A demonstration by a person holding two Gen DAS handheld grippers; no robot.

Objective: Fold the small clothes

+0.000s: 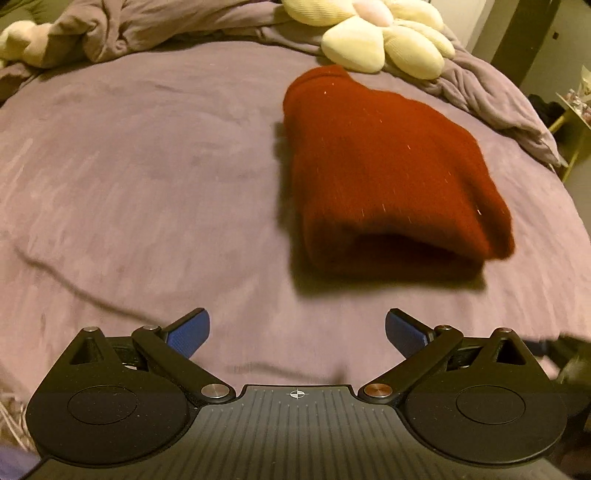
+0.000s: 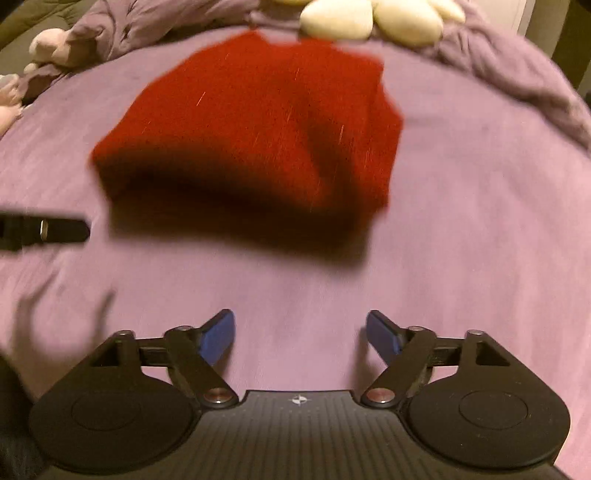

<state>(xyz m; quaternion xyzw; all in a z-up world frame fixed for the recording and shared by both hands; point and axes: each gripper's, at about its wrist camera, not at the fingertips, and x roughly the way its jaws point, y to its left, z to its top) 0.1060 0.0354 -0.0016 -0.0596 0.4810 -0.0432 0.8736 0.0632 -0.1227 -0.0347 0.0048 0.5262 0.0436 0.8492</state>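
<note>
Ahead, folded red garment [image 1: 391, 173] on purple bedsheet [image 1: 147, 166], beyond both empty, spread grippers: left gripper [image 1: 297, 334], right gripper [image 2: 300, 336].

purple bedsheet [image 1: 147, 166] | rumpled blanket [image 1: 155, 26] up top | cream flower pillow [image 1: 388, 40] | dim warm light

A bed spread with a mauve sheet [image 1: 147, 166] carries a folded rust-red knitted garment [image 1: 384, 173], a cream flower-shaped plush cushion [image 1: 388, 37] and a bunched mauve blanket [image 1: 129, 26] at its far edge.
</note>
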